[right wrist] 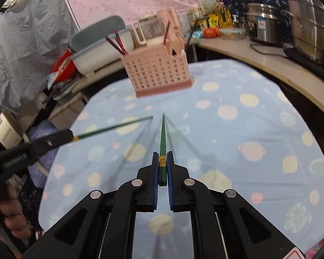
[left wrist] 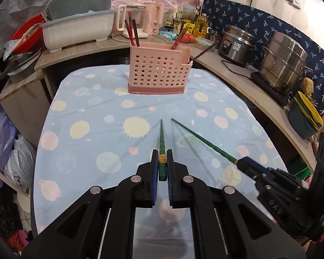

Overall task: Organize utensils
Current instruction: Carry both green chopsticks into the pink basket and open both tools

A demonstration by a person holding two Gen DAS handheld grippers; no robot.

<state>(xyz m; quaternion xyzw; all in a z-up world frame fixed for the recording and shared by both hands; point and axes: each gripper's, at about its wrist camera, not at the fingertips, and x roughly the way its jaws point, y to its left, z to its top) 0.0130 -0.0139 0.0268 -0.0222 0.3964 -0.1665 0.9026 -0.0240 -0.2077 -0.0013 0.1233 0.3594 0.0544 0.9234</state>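
Note:
A pink perforated utensil holder [left wrist: 157, 71] stands at the far end of the table and holds several dark red chopsticks [left wrist: 132, 32]. It also shows in the right wrist view [right wrist: 159, 73]. My left gripper [left wrist: 162, 154] is shut on a green chopstick [left wrist: 161, 138] that points toward the holder, above the table. My right gripper [right wrist: 162, 155] is shut on a second green chopstick [right wrist: 163, 133], also pointing forward. Each gripper shows in the other's view: the right one [left wrist: 243, 161] with its chopstick [left wrist: 200, 139], the left one [right wrist: 68, 136] with its chopstick [right wrist: 114, 127].
The table has a light blue cloth with planets [left wrist: 97, 112]. Behind it a counter [left wrist: 237, 71] carries a dish rack [left wrist: 77, 30], kettles [left wrist: 136, 19], bottles, tomatoes, a rice cooker [left wrist: 237, 43] and a steel pot [left wrist: 285, 64]. Plastic bags [left wrist: 8, 151] lie at left.

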